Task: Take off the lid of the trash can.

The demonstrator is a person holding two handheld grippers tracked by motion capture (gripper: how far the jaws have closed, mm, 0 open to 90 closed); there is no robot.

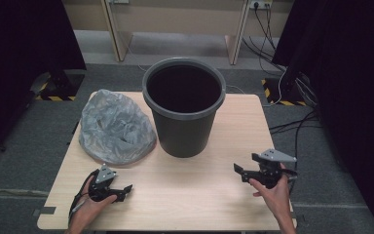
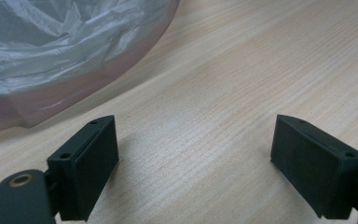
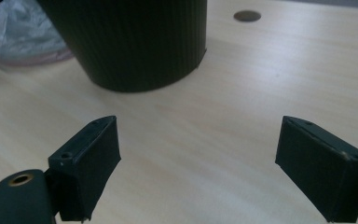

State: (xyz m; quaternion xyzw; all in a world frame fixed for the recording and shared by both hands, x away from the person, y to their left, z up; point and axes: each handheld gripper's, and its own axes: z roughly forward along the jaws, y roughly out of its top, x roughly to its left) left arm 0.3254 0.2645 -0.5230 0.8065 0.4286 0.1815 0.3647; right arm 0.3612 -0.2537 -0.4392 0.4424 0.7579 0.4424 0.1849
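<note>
A dark grey bin point(image 1: 183, 107) stands upright in the middle of the wooden table point(image 1: 190, 195), its inside dark. To its left lies a crumpled grey plastic bag point(image 1: 114, 127). My left gripper point(image 1: 125, 192) rests low at the near left, just in front of the bag, jaws open over bare wood point(image 2: 196, 154); the bag point(image 2: 60, 46) lies ahead and left of them. My right gripper point(image 1: 238, 172) is held above the near right of the table, pointing left toward the bin. Its jaws stand open and empty point(image 3: 198, 158), with the bin's ribbed wall point(image 3: 135, 42) ahead.
Black curtains point(image 1: 24, 58) hang on both sides. Cables point(image 1: 292, 122) run over the grey floor at the right. A wooden frame point(image 1: 175, 29) stands behind the table. A round hole point(image 3: 247, 16) sits in the tabletop beyond the bin.
</note>
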